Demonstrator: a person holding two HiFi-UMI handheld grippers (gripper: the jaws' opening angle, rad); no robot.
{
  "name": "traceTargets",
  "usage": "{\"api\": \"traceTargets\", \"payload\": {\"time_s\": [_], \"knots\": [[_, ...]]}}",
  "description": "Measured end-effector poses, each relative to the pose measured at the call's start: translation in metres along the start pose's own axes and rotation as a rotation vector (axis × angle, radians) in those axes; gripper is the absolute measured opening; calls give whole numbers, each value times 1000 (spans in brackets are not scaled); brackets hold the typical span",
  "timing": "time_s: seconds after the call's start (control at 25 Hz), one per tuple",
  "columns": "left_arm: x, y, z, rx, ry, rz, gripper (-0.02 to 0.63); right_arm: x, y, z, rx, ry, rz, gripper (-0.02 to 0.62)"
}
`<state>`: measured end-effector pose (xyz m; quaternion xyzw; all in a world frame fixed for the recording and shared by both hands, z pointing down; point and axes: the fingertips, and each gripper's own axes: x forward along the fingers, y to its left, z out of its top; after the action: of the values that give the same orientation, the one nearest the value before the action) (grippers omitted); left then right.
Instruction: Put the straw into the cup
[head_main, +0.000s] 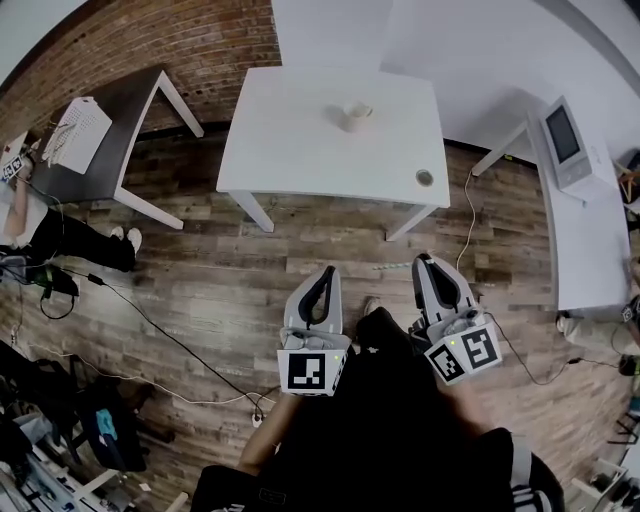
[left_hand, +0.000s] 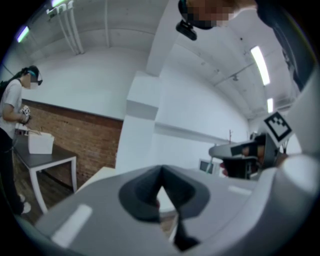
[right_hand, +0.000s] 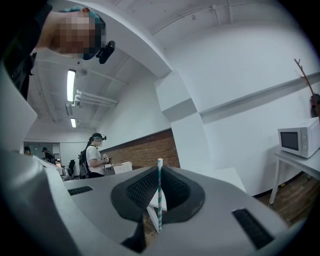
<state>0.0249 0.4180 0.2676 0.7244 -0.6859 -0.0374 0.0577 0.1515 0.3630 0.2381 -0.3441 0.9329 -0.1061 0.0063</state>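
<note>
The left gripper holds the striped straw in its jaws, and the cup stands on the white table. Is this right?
Not fully. The right gripper view shows the straw in the jaws of the right gripper; the left gripper is shut and empty. The cup does stand on the white table.

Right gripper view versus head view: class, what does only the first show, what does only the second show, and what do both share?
Only the right gripper view: the green-striped straw, upright between the right tool's closed jaws, and the ceiling lights. Only the head view: the cup on the white table, and the left tool. Both: the right tool, the brick wall and the microwave.
</note>
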Motion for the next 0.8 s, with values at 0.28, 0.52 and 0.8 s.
{"api": "traceTargets", "payload": {"time_s": [0.28,0.52,0.8], "knots": [[6,10,-11,2,39,0,5,18,-4,-5,6,6,-1,17],[26,27,-12,-3,43,19,3,46,-16,-4,20,0,12,18],[70,36,-15,-2,62,6,3,82,-44,3,28,-8,13,17]]}}
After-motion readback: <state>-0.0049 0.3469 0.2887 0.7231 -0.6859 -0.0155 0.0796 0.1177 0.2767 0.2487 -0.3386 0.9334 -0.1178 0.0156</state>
